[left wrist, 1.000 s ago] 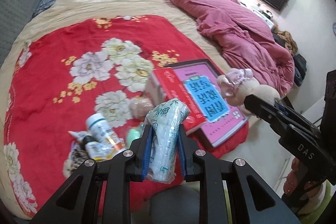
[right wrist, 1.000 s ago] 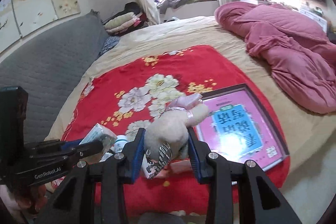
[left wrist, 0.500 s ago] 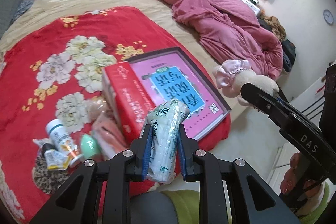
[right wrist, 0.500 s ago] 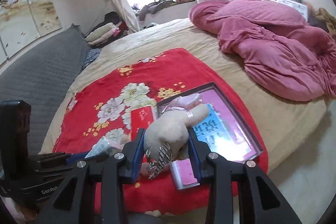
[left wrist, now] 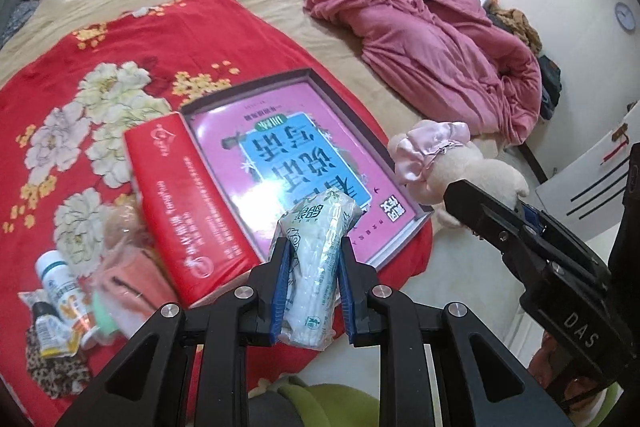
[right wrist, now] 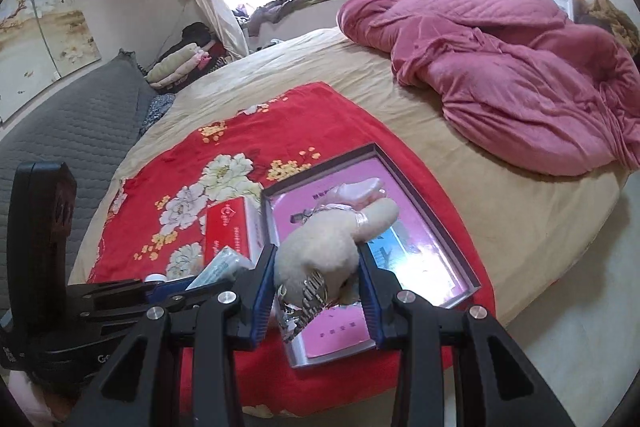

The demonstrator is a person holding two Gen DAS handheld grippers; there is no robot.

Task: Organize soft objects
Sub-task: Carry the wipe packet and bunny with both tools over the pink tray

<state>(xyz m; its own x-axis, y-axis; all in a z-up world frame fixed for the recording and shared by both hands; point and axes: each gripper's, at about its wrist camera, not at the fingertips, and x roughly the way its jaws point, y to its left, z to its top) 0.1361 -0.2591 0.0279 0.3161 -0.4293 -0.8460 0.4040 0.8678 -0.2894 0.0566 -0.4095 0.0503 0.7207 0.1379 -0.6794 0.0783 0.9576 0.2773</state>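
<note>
Both grippers arrive loaded over the open box on the red floral blanket: the left gripper has its jaws pinched narrow on a soft tissue pack, and the right gripper has its jaws clamped on a cream plush toy with a pink bow. Each load hangs clear above the near end of the box, apparently so that it drops inside rather than onto the bed. The red tissue box lies just beside the box, with small bottles further left, seemingly left out as non-soft items.
</note>
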